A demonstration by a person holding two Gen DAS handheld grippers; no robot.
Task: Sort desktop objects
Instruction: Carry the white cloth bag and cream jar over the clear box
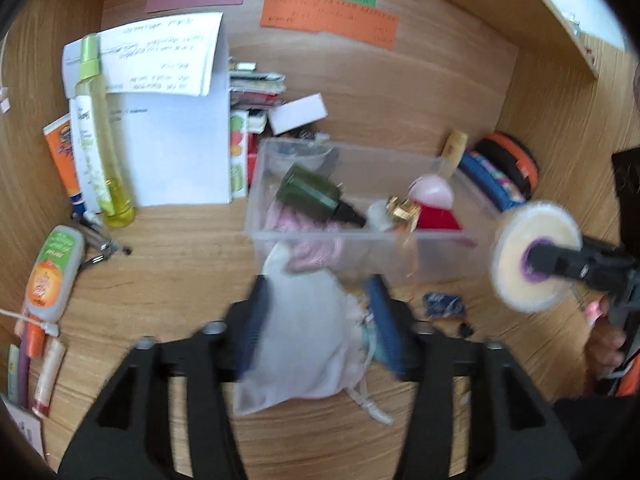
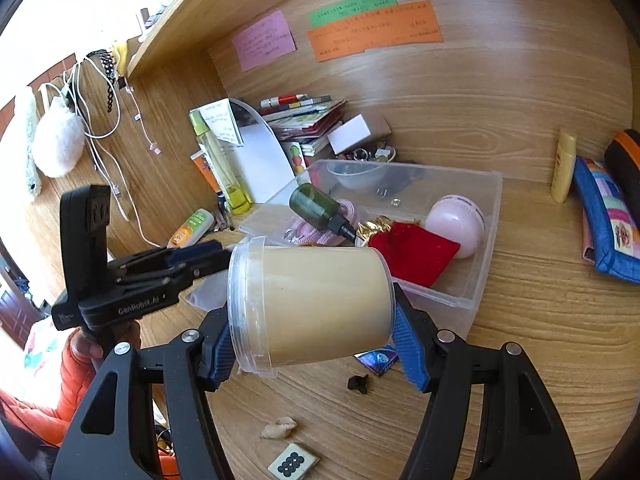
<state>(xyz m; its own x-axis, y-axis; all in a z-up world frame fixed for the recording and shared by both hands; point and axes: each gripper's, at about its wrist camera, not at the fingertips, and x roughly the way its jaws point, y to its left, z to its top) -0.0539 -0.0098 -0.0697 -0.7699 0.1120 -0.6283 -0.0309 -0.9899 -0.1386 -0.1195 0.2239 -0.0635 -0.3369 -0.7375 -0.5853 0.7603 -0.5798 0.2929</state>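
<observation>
Between your right hand-held gripper point(image 2: 316, 344) pads sits a clear tub of cream paste point(image 2: 310, 306), clamped across its stiff, slick wall; it lies sideways above the table point(image 2: 520, 320), lid toward your left; your left hand-held gripper point(image 1: 316, 320) pinches a soft, light white cloth pouch point(image 1: 304, 340) just before the clear plastic bin point(image 1: 360, 236).

A cream-filled clear tub point(image 2: 310, 306) sits at frame centre. Behind it, a clear bin point(image 2: 472, 300) holds a dark green bottle point(image 2: 320, 208), a red pouch point(image 2: 416, 254) and a pale pink ball point(image 2: 456, 226). Pink point(image 2: 264, 40), green point(image 2: 352, 8) and orange point(image 2: 374, 30) notes are on the wood-grain wall in the upper frame.
</observation>
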